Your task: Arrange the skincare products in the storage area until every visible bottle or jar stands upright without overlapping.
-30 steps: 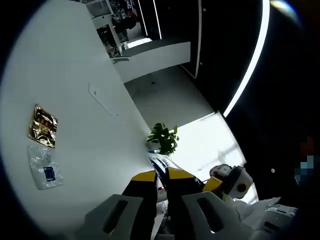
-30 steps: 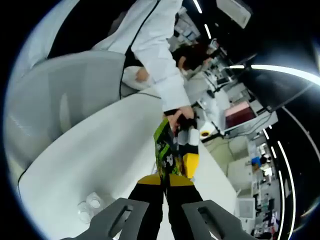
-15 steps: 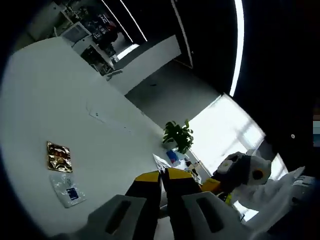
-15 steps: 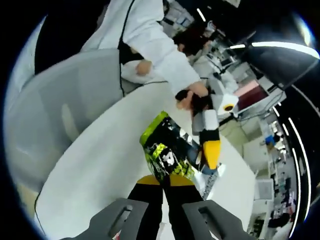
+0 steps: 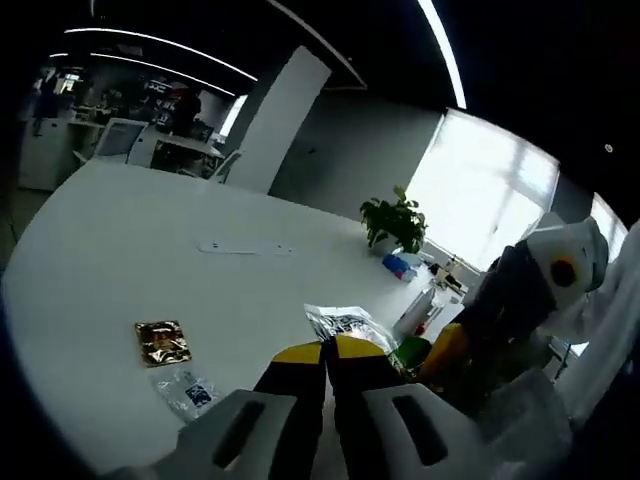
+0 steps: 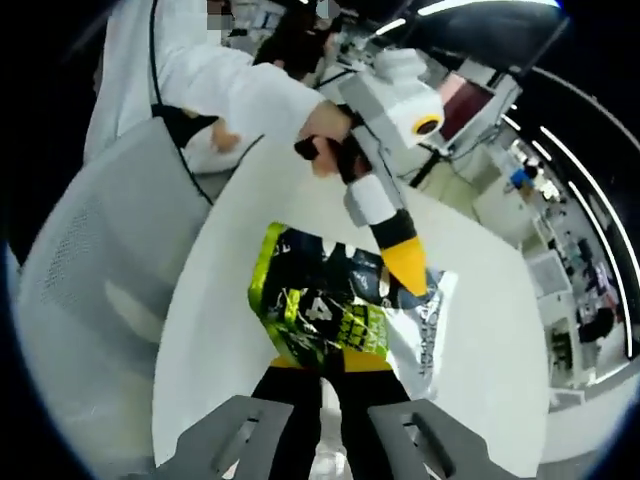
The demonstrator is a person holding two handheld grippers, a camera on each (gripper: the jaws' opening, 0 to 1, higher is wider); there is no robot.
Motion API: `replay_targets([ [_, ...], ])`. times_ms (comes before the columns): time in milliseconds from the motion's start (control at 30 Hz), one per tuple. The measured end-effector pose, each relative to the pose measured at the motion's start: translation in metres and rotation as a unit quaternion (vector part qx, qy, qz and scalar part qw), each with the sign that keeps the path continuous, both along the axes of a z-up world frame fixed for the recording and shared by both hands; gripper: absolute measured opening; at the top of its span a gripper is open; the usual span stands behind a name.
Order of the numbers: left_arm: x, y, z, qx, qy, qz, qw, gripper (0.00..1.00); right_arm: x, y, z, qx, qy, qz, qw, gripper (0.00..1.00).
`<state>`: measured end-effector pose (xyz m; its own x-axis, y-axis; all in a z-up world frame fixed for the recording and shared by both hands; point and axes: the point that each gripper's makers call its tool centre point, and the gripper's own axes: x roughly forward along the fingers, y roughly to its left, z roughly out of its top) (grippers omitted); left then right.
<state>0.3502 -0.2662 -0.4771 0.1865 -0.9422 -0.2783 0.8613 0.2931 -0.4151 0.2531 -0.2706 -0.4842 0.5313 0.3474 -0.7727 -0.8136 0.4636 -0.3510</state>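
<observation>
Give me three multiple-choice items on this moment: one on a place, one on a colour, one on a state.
1. Where does the gold packet lie in the left gripper view?
A. flat on the white table, next to a clear sachet
B. on the plant
C. between the left gripper's fingers

2. What colour is the print on the black pouch at the right gripper?
A. red
B. lime green
C. blue

3. How is the right gripper?
A. wide open above the table
B. shut on the pouch
C. lying on the chair

Answers:
1. A: the gold packet lies flat on the white table, next to the clear sachet.
2. B: the black pouch carries lime green print.
3. B: the right gripper has its fingers closed together on the pouch's lower edge.
</observation>
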Motion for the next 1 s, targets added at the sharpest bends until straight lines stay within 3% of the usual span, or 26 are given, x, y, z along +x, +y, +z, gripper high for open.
replay_targets([
  [133,-0.005,0.001,-0.01,0.001,-0.003,0.008,1.0,0.0,-0.004,0.002,-0.013,0.036,-0.004,-0.051,0.998,0.0],
  [267,-0.011,0.001,-0.03,0.022,-0.019,0.009,0.9995,0.0,-0.01,0.005,-0.031,0.046,-0.003,-0.059,0.9972,0.0],
  [467,-0.017,0.006,-0.065,0.047,-0.009,0.013,0.9988,0.0,-0.016,0.006,-0.068,0.061,0.003,-0.061,0.9963,0.0],
  [667,-0.021,0.003,-0.081,0.06,-0.018,0.016,0.9979,0.0,-0.015,0.006,-0.097,0.072,0.014,-0.068,0.995,0.0],
  [767,-0.017,0.003,-0.09,0.067,-0.019,0.025,0.9972,0.0,-0.011,0.002,-0.105,0.055,0.0,-0.075,0.9957,0.0],
  [1000,-0.008,0.002,-0.104,0.087,-0.03,0.044,0.9948,0.0,-0.008,-0.005,-0.119,0.074,0.003,-0.106,0.9916,0.0],
])
